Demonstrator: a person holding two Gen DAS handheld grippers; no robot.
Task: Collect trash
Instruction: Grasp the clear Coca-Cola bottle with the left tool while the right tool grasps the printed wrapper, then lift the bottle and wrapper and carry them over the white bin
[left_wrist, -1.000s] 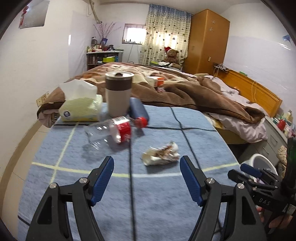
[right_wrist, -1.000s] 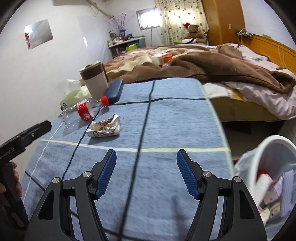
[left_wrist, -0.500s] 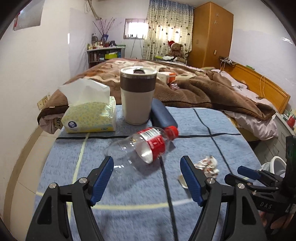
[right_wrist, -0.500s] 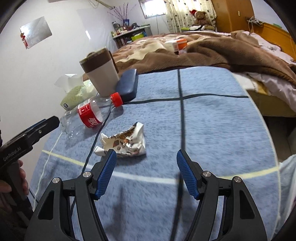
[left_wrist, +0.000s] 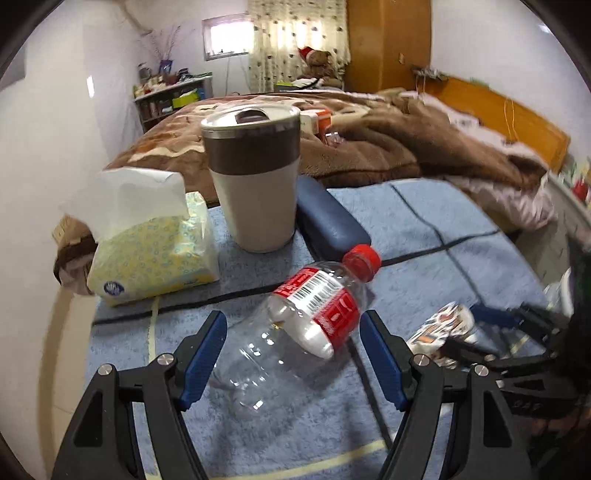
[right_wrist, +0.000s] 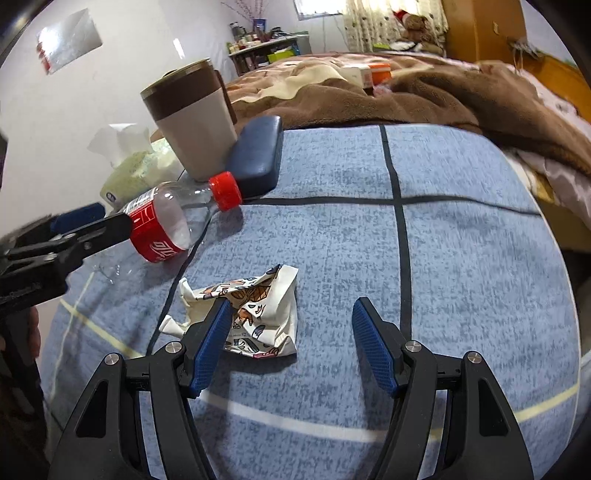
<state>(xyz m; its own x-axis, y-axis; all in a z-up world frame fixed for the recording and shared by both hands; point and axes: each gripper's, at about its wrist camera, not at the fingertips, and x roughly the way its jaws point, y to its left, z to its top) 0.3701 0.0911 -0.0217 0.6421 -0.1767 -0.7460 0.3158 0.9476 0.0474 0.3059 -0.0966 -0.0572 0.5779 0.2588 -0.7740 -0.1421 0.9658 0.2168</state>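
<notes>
From the left wrist view, the left tongs stand open over the blue checked cloth of the worktop, pads apart with nothing pressed between them; a clear plastic bottle lies on its side in the gap, its red cap pointing away and to the right, its base nearest the camera, and neither blue pad seems to touch it, though the right pad sits very near the red label. Beyond the bottle stands a lidded tumbler, upright, with a dark blue case lying just beside it on the right and a soft tissue pack on the left; the bottle's cap is close to the near end of the case. At the right edge the right tongs come in, blurred, beside a crumpled wrapper.

From the right wrist view, the right tongs are likewise open and hold nothing; the crumpled wrapper lies on the cloth at the left pad, which overlaps its near left part, while the right pad stands well clear of it. Further off to the left lies the bottle, with the left tongs reaching over its base; behind it are the tumbler, the case and the tissue pack; a bed with a brown blanket fills the background.
</notes>
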